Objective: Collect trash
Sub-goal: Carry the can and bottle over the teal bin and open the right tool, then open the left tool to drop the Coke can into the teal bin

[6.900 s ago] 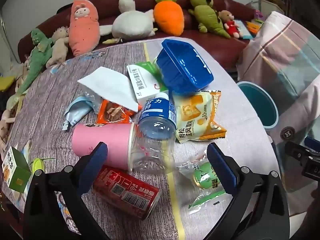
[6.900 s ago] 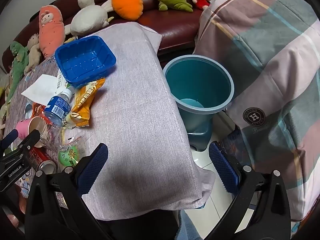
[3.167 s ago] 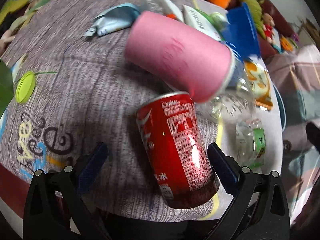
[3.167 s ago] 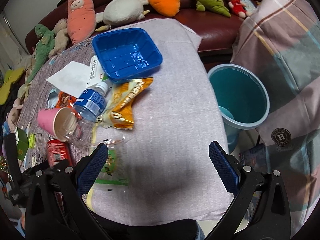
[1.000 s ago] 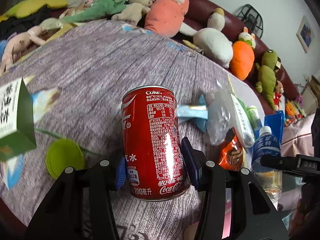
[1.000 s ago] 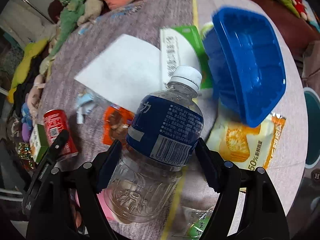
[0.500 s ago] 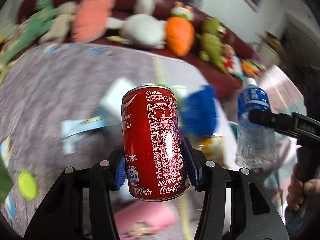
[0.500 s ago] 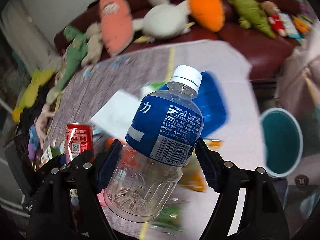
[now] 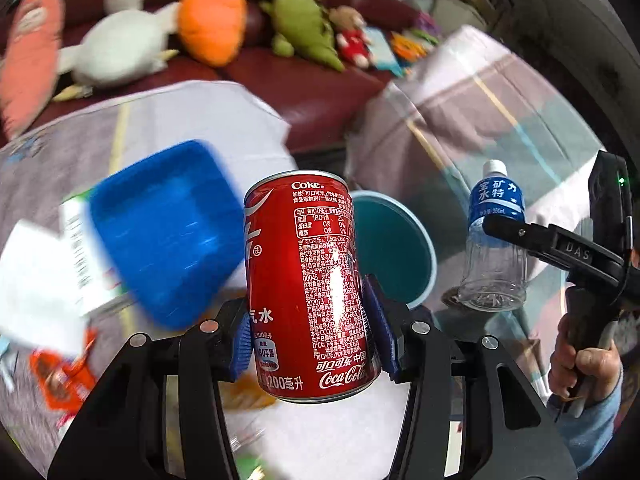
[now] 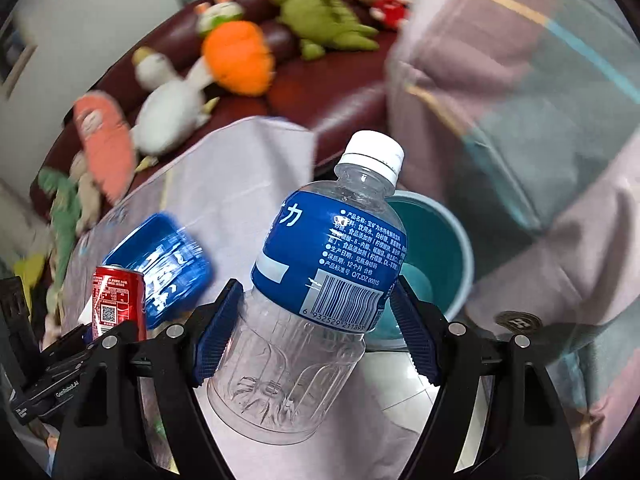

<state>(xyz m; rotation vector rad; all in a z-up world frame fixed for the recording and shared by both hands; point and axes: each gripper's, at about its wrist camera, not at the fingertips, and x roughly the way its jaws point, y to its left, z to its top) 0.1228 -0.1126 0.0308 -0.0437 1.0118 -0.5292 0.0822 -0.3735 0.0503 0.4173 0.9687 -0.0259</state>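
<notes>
The left gripper (image 9: pixel 312 336) has its fingers clamped on an upright red cola can (image 9: pixel 306 284), lifted above the bench's (image 9: pixel 192 112) right edge. Right of it, past that edge, the teal bin (image 9: pixel 394 248) stands on the floor. The right gripper (image 10: pixel 310 332) grips a clear water bottle (image 10: pixel 316 288), tilted, in front of the bin.

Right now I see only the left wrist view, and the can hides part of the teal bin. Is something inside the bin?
Observer: Yes. The right wrist view shows a pale blue shape at the bottom of the teal bin; what it is I cannot tell.
Operator: Where do the right pads grip the bottle?
Observer: The right gripper clamps the bottle at the lower edge of its label, beside the barcode.
Operator: And my can from that side?
Observer: The can stands upright in the left gripper and shows a QR code.
</notes>
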